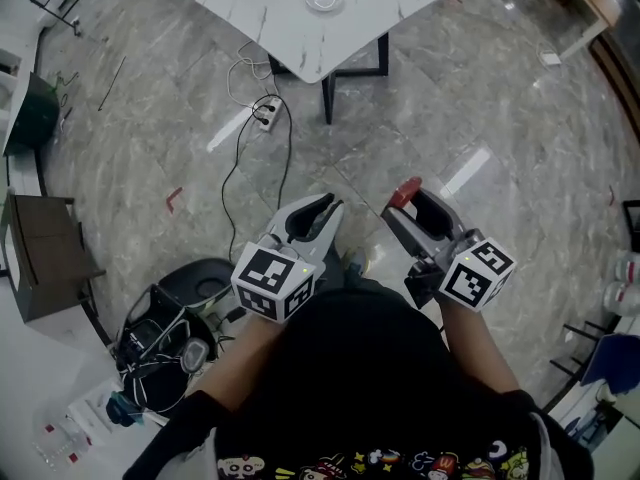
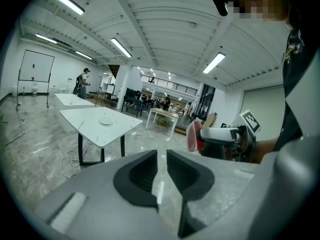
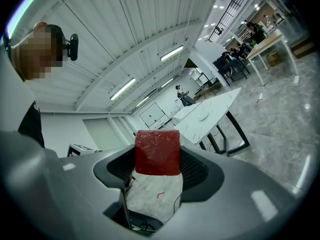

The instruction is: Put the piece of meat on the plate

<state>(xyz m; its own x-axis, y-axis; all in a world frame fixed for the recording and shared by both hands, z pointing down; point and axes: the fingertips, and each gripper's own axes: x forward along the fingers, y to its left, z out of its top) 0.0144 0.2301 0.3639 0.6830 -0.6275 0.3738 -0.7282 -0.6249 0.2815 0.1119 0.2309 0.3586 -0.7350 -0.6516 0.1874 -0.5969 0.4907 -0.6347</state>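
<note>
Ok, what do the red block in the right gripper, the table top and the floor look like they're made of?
Red block: likely rubber or foam imitation meat, given its squared edges; matte with a faint speckled sheen. Table top: white with grey veins, so marble-look stone or laminate. Floor: glossy grey veined stone or tile, with bright streaky reflections.

Bright, even indoor light from long white ceiling strip lights (image 2: 127,47), pale glare streaks on the glossy grey marble floor (image 1: 466,172), shadows faint and soft, strong fisheye bending and dark corners in both gripper views, nearest foreground slightly blurred.
</note>
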